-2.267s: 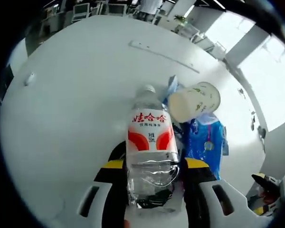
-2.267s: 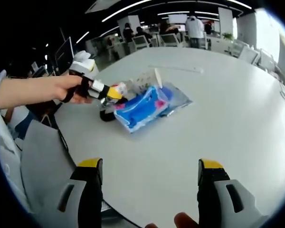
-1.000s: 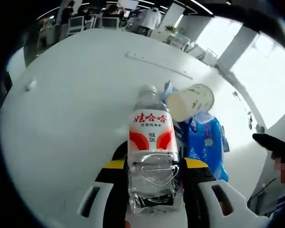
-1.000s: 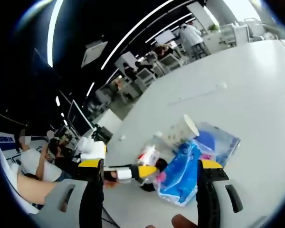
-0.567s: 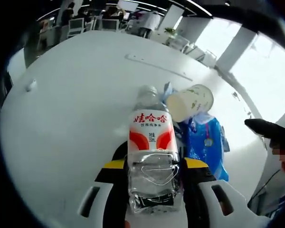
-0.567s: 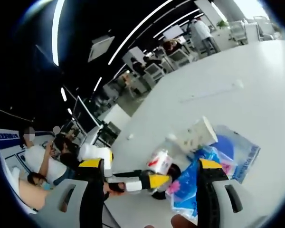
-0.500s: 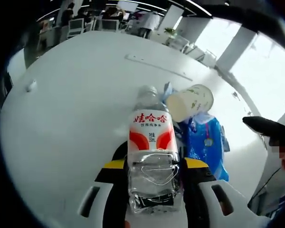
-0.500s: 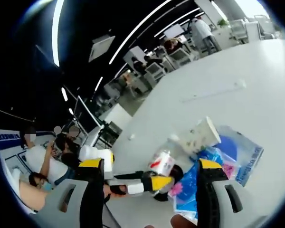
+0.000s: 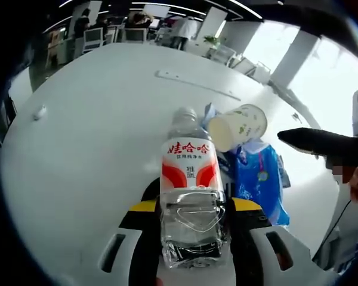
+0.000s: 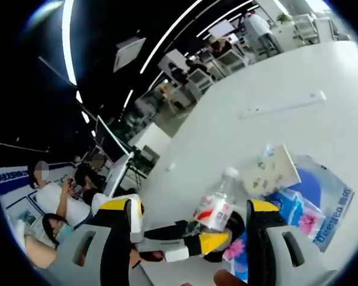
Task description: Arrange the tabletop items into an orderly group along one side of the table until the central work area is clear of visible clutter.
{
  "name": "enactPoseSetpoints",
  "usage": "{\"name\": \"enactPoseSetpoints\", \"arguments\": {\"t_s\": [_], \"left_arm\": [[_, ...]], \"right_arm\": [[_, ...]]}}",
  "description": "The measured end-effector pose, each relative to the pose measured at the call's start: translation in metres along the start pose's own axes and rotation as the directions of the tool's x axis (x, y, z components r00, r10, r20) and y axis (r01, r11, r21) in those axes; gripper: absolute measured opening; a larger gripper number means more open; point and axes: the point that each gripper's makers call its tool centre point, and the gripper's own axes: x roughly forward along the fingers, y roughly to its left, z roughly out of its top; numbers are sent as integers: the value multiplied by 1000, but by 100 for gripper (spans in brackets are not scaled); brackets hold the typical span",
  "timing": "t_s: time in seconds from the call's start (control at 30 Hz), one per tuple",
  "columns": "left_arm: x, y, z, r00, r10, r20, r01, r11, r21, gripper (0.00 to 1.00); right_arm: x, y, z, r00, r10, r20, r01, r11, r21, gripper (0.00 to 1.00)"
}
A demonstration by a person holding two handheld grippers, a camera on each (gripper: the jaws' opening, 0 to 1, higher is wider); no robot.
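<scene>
Squarely between left fingers point(image 9: 143, 210), bottle point(image 9: 188, 179) (clamped)

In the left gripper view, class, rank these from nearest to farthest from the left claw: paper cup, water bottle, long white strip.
1. water bottle, held between the jaws.
2. paper cup, tipped, just beyond on the right.
3. long white strip, far across the table.

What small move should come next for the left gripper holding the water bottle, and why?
Probably open the jaws. The left gripper is shut on the water bottle, which already sits beside the paper cup and blue tissue pack, so the items look grouped.
</scene>
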Motion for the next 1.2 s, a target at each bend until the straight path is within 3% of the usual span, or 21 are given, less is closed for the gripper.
{"name": "enactPoseSetpoints", "arguments": {"t_s": [0.27,0.73,0.97,1.2], "left_arm": [[0,0,0,1000,2,11,-2,1000,2,41],[0,0,0,1000,-1,26,1,1000,6,41],[0,0,1,999,-5,33,5,1000,3,41],[0,1,1,999,-9,38,9,1000,0,41]], "right_arm": [[23,-7,-5,998,-8,-58,10,1000,24,76],[60,-4,-4,996,16,-91,-10,998,62,75],[77,-16,7,997,3,-79,4,995,100,74],[88,-17,7,995,6,-96,5,993,114,74]]}}
